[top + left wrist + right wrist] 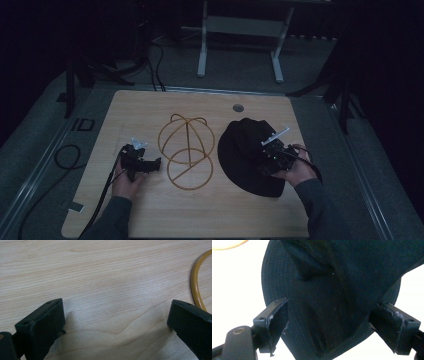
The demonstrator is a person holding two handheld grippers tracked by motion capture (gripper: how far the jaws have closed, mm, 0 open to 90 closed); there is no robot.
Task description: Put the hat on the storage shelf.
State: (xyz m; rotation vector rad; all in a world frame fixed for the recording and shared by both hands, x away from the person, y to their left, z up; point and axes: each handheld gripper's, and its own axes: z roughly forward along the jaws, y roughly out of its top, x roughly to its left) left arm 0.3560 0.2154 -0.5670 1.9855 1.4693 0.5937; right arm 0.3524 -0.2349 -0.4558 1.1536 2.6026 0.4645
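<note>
A pale wooden table [150, 210] is carrying everything. A black, soft fabric brimmed hat [247, 150] is lying at about four o'clock on it, well apart from nothing but just beside a yellow-brown wire dome-shaped hat stand [186, 150] sitting near the centre. The right gripper [274, 156] is hovering over the hat's three-o'clock brim, jaws standing wide with the cloth between them, unpressed. The left gripper [150, 165], at eight o'clock, is resting with jaws apart over bare wood.
</note>
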